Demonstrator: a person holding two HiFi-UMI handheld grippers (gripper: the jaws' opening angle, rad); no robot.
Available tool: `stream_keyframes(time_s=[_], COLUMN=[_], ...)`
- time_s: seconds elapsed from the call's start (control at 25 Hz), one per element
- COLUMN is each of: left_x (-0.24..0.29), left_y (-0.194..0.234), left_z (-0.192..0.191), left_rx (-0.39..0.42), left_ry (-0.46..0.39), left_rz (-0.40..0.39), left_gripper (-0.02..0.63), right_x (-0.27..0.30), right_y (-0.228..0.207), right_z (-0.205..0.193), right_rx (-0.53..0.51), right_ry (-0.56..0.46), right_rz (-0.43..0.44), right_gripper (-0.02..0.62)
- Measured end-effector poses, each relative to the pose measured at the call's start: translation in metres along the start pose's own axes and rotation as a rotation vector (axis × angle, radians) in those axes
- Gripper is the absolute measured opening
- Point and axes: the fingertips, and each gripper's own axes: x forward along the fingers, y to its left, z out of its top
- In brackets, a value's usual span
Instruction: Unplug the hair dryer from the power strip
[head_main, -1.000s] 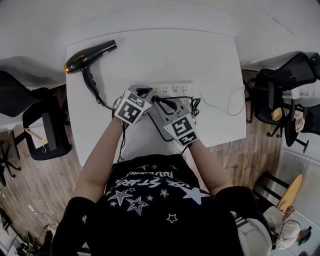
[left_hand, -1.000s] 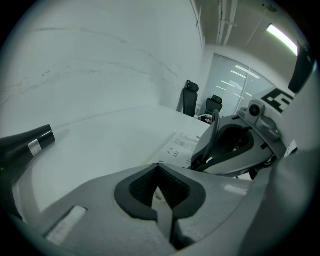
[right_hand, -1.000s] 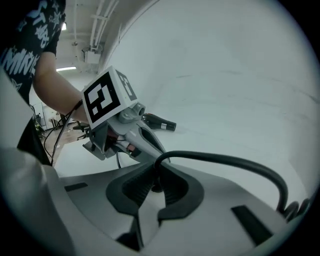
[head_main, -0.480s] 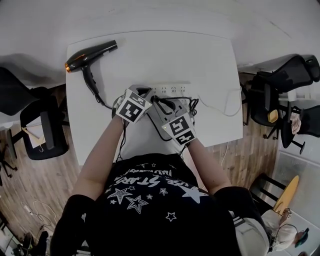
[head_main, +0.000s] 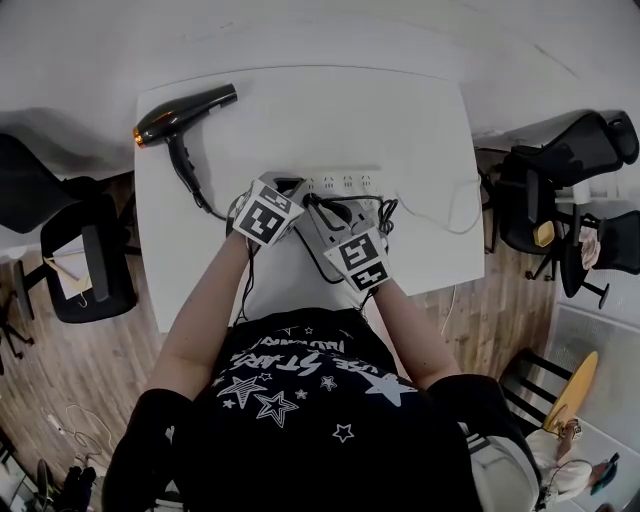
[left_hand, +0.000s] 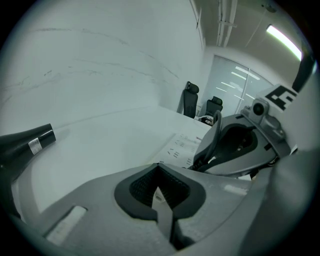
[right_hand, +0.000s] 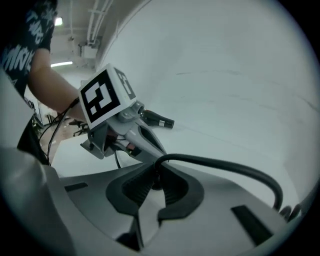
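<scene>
While right tongs (right_hand: 152, 182) clench the springy, rubbery cord (right_hand: 225, 167) and left tongs (left_hand: 159, 192) sit closed on nothing, gripping nearer the power strip (head_main: 345, 183) seems surest.

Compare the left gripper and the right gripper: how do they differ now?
The right gripper is shut on the black cable; the left gripper has its jaws together with no cable between them. In the head view the left gripper is at the power strip's left end, the right gripper nearer the person. Both carry a marker cube above the white table.
</scene>
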Motion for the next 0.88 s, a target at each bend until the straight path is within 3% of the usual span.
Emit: stream_keyframes(time_s=[0.08,0.28,0.72,0.88], left_x=[0.000,0.001,0.001,0.002], left_y=[-0.001,0.000,-0.003,-0.003], left_z=[-0.001,0.002,-0.002,-0.001], left_rx=[0.010,0.034,0.094,0.108], left_ry=[0.005,-0.018,0.013,0.019], left_rz=[0.005,0.019,0.041,0.045], left_gripper=[0.006,0.006,0.006,0.006], right_x=[-0.001,0.004,-0.001,-0.001], right_y=[0.000,-0.009,-0.005,-0.015], right_z=[-0.001,0.002,0.002,-0.001], right_rx=[0.009,0.168,0.118,0.347], right_ry=[0.004,0.006,-0.031,-0.103], right_rz=[0.001,0.016,-0.014,0.024], right_gripper=[0.048,0.048,0.048,0.051])
